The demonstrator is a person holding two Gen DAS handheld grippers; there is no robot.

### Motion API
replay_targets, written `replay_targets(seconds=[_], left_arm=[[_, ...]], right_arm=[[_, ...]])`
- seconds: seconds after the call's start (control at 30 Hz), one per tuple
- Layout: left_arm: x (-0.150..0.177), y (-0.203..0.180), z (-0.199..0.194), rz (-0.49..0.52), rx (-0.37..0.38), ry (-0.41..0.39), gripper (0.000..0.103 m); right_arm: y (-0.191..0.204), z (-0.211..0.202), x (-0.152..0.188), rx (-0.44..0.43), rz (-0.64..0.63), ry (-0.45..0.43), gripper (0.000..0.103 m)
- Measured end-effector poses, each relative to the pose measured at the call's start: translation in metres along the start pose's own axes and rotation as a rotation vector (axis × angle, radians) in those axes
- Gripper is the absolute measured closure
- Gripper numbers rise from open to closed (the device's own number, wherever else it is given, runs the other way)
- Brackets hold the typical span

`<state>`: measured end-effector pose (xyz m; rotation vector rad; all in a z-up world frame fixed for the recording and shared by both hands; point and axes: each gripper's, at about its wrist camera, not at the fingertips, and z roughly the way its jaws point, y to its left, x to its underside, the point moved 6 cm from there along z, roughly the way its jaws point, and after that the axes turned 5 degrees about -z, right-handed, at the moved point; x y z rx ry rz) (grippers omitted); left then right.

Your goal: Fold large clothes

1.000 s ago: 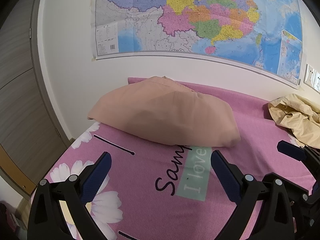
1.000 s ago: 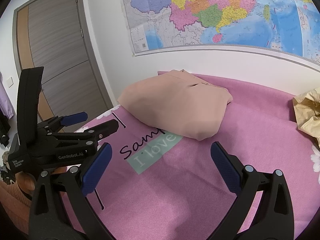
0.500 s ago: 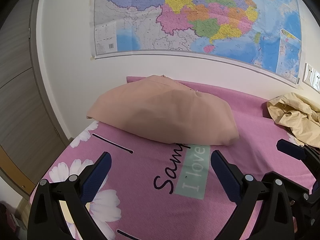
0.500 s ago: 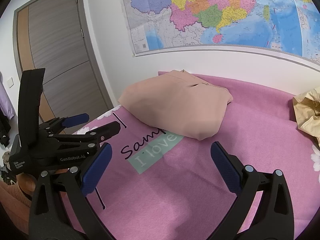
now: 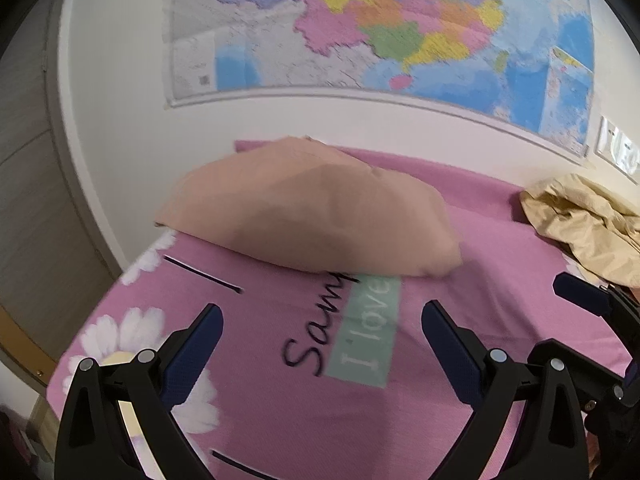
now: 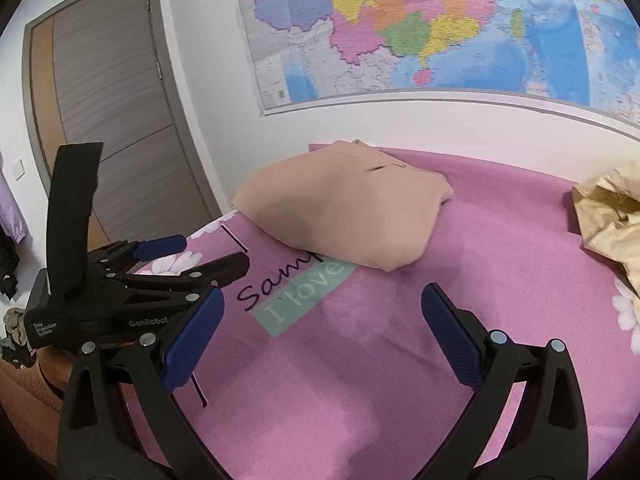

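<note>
Beige garment (image 6: 608,216) cut off rightward

On my bedsheet (image 5: 500,240), the folded garment (image 5: 312,212) lies at twelve o'clock below the wall map (image 5: 380,24); a crumpled garment (image 5: 588,228) sits at two o'clock, well apart.

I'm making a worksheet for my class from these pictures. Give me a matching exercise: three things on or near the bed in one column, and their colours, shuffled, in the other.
Things:
1. folded garment
2. crumpled garment
3. bedsheet

Colours:
A. pink with white daisies
B. pale yellow
C. peach

Pairs: 1-C, 2-B, 3-A
</note>
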<state>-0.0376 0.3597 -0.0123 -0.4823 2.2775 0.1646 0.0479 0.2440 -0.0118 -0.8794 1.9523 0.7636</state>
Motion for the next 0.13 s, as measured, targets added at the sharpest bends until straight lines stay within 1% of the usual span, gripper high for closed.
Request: replay_targets(seconds=[0.07, 0.1, 0.13], left_arm=[[0.003, -0.010, 0.003, 0.007, 0.029, 0.011, 0.007], [0.005, -0.016, 0.005, 0.010, 0.051, 0.023, 0.007], [0.009, -0.025, 0.008, 0.011, 0.089, 0.045, 0.007]], right_arm=[[-0.009, -0.010, 0.004, 0.023, 0.016, -0.007, 0.006], [-0.016, -0.017, 0.007, 0.046, 0.034, -0.014, 0.006], [-0.021, -0.022, 0.010, 0.063, 0.045, -0.017, 0.006]])
